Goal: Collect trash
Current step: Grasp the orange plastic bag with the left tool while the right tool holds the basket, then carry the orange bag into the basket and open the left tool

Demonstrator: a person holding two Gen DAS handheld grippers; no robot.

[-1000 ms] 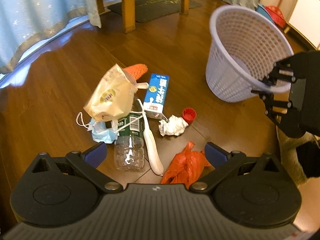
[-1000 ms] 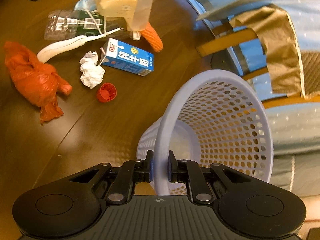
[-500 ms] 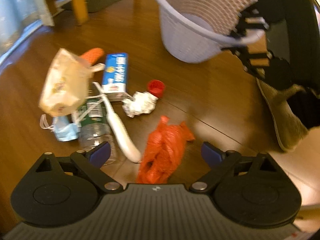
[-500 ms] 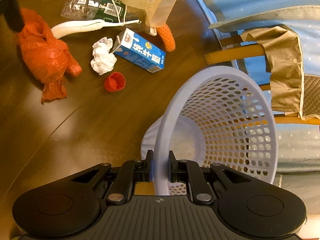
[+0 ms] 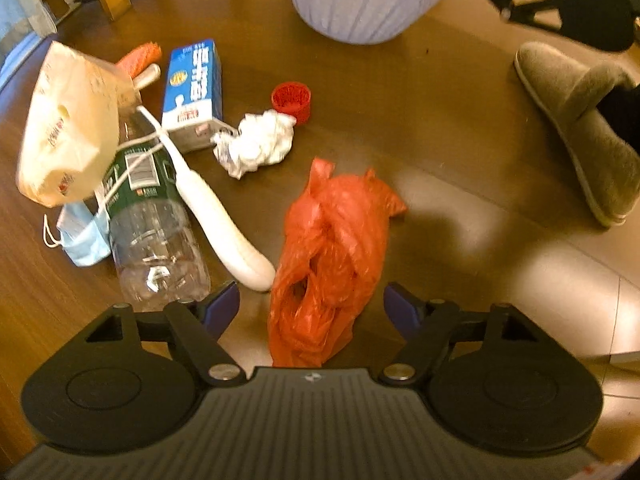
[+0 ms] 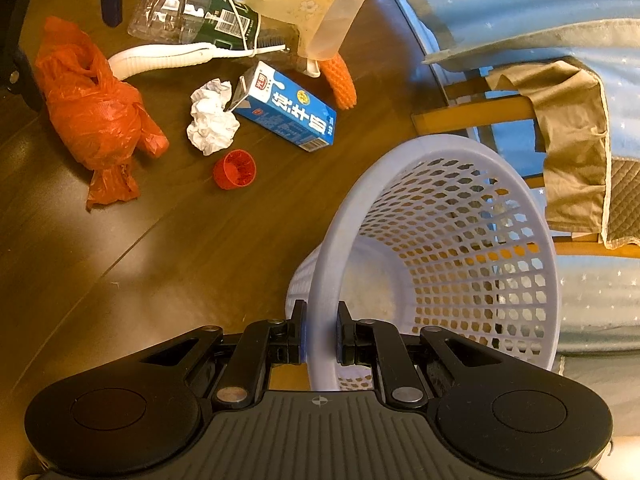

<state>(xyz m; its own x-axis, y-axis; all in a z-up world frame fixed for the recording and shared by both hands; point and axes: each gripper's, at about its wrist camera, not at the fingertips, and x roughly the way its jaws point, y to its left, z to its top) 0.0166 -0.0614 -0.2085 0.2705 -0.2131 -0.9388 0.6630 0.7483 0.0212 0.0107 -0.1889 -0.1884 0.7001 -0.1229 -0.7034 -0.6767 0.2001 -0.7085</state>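
The left gripper [image 5: 312,308] straddles the near end of the red plastic bag [image 5: 332,248] on the floor, jaws just closing but pads not yet pressing. The right gripper [image 6: 319,334] clamps the basket's rim [image 6: 332,240] (basket tilted, far right of the litter). Next, I judge: finish the squeeze, then lift toward the basket.

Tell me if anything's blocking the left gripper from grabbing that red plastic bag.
Nothing visible does. The red plastic bag lies on bare floor between the left gripper's closing jaws, pads not yet touching. The white handle ends just beside the left finger, clear of the bag.
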